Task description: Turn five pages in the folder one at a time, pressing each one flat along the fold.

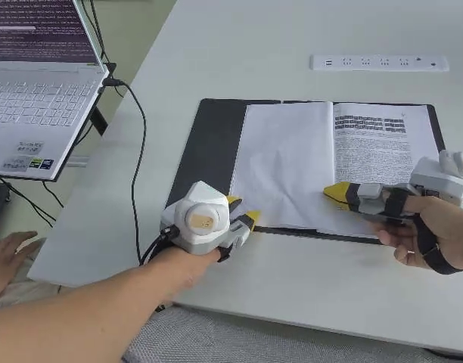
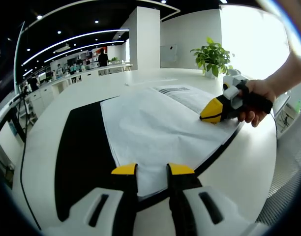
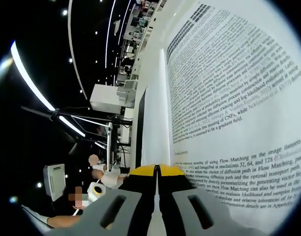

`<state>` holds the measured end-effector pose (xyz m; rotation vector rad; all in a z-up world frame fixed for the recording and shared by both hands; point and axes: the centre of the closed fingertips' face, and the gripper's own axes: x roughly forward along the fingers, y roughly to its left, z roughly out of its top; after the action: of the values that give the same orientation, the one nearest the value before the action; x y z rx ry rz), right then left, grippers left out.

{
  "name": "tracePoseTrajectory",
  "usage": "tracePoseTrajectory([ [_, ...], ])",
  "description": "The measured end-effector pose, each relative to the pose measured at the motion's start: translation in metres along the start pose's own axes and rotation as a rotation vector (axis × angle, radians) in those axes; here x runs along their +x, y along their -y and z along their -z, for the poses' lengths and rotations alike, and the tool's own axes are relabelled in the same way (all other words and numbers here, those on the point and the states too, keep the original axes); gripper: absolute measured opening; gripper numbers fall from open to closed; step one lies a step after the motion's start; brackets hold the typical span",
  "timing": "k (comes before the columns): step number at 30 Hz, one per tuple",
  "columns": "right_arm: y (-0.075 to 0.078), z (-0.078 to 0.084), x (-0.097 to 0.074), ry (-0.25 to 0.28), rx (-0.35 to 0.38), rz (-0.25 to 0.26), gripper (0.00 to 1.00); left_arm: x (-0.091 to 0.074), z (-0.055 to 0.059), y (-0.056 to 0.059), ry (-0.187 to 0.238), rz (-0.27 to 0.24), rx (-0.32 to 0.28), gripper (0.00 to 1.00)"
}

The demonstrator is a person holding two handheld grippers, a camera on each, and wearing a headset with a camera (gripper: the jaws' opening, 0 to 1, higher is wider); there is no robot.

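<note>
Our folder lay open on the worktop. We held the right tongs clenched and empty, tips on the printed page beside the fold. The left tongs hovered slightly parted at the folder's near edge.

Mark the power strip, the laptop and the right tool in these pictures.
power strip [image 1: 379, 63]: head view, middle of its white body.
laptop [image 1: 35, 102]: head view, on its keyboard.
right tool [image 1: 336, 194]: head view, at its shut yellow tips.
</note>
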<state>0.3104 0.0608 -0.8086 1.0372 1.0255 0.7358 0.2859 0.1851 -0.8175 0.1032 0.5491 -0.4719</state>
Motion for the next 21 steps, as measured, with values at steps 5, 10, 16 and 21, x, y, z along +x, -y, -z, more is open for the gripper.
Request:
tracePoseTrajectory([
  [5,-0.002,0.013,-0.005,-0.010,0.005,-0.002,0.00,0.000,0.000,-0.001,0.000,-0.001,0.000,0.22],
  [10,-0.005,0.027,-0.010,-0.021,0.004,-0.003,0.00,0.001,0.001,-0.001,-0.001,-0.001,0.001,0.22],
  [16,-0.005,0.039,-0.016,-0.028,-0.002,-0.006,0.00,0.001,0.001,-0.002,-0.004,-0.002,0.002,0.22],
  [21,-0.004,0.051,-0.021,-0.039,0.018,-0.008,0.00,0.001,0.001,-0.002,-0.005,-0.002,0.002,0.22],
])
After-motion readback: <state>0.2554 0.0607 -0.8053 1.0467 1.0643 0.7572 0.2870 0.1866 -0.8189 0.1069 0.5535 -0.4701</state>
